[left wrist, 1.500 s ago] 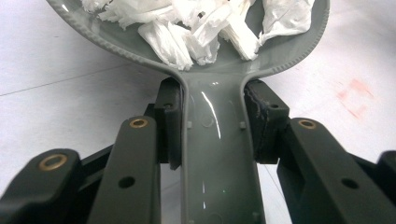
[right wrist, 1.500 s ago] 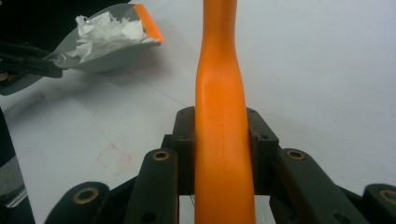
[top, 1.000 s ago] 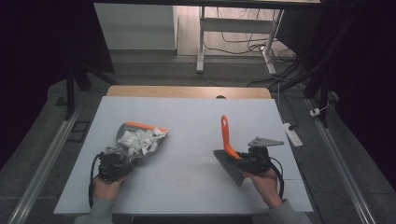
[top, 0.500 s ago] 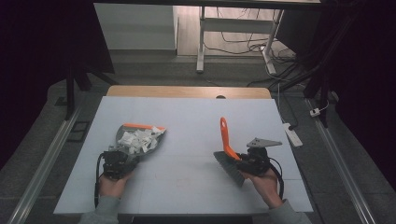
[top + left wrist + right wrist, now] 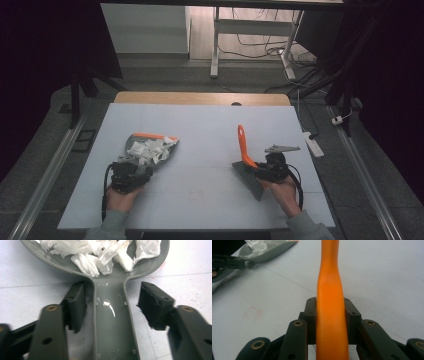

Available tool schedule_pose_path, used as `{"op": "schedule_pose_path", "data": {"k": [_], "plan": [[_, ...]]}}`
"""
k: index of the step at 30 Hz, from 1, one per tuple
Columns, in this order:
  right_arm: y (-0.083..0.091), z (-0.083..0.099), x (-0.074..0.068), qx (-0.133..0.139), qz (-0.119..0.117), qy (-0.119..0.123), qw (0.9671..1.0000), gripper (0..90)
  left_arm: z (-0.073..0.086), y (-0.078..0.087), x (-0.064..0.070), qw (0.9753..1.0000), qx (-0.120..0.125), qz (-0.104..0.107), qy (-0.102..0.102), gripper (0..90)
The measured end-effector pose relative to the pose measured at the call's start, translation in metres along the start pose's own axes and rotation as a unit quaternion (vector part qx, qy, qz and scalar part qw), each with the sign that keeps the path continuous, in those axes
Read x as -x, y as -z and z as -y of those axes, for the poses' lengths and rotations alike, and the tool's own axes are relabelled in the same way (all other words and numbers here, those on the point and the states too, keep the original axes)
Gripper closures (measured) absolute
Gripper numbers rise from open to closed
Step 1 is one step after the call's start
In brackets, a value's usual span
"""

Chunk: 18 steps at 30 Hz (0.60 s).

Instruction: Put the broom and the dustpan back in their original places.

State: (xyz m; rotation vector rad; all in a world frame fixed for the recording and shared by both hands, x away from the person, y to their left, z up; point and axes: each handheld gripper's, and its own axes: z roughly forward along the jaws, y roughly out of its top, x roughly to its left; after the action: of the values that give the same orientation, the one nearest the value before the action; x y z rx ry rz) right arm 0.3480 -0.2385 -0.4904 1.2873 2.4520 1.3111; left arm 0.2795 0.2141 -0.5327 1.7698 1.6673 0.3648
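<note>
**Dustpan loaded and released; brush clamped**

On the table [image 5: 210, 125], the high view shows the dustpan [image 5: 150, 147] left of centre, grey with an orange front lip, holding a heap of white paper scraps [image 5: 147, 150]. The left gripper [image 5: 131, 172] sits at its handle end, held by the left hand [image 5: 122, 195]. The brush [image 5: 246, 159] lies right of centre, orange handle pointing away from the person, grey bristles toward the right hand [image 5: 285, 192].

The left gripper view supplies what the high view cannot: the left gripper [image 5: 112, 307] has its jaws spread, the pan's handle lying between them with a visible gap on the right side; contact on the left is unclear.

The right gripper view shows the right gripper [image 5: 331, 315] with both jaws pressed against the brush handle [image 5: 329, 290]. The dustpan [image 5: 269, 248] appears far off at upper left.
</note>
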Motion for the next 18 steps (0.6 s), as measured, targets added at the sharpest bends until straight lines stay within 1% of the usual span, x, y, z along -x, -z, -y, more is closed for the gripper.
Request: {"op": "schedule_pose_path", "data": {"k": [2,3,5,7,10,13,16,18], "plan": [[-0.003,-0.002,0.004,-0.006,0.000,-0.007,1.0000,70.2,0.000,0.001,0.000,1.0000,0.003,-0.002,0.000,32.4],[-0.004,-0.002,0.006,-0.008,0.001,-0.009,0.9999,70.1,0.000,0.003,0.000,1.0000,0.005,-0.007,0.000,29.7],[-0.006,-0.004,0.010,-0.012,0.003,-0.019,0.9998,70.0,0.000,0.005,0.000,0.9999,0.010,-0.011,0.000,24.6],[-0.007,-0.005,0.014,-0.016,0.007,-0.024,0.9996,69.6,-0.001,0.007,0.000,0.9998,0.015,-0.013,-0.004,22.7],[-0.008,-0.006,0.020,-0.022,0.011,-0.031,0.9992,68.9,-0.001,0.010,0.000,0.9997,0.019,-0.013,-0.008,22.4],[-0.009,-0.007,0.023,-0.030,0.023,-0.025,0.9990,67.7,-0.001,0.013,0.000,0.9996,0.025,-0.008,-0.008,22.3],[-0.010,-0.008,0.024,-0.031,0.045,-0.002,0.9985,64.3,-0.001,0.018,0.001,0.9992,0.036,-0.009,-0.014,22.3],[-0.011,-0.007,0.026,-0.031,0.046,-0.002,0.9985,63.5,-0.002,0.021,0.000,0.9988,0.044,-0.012,-0.017,22.3]]}}
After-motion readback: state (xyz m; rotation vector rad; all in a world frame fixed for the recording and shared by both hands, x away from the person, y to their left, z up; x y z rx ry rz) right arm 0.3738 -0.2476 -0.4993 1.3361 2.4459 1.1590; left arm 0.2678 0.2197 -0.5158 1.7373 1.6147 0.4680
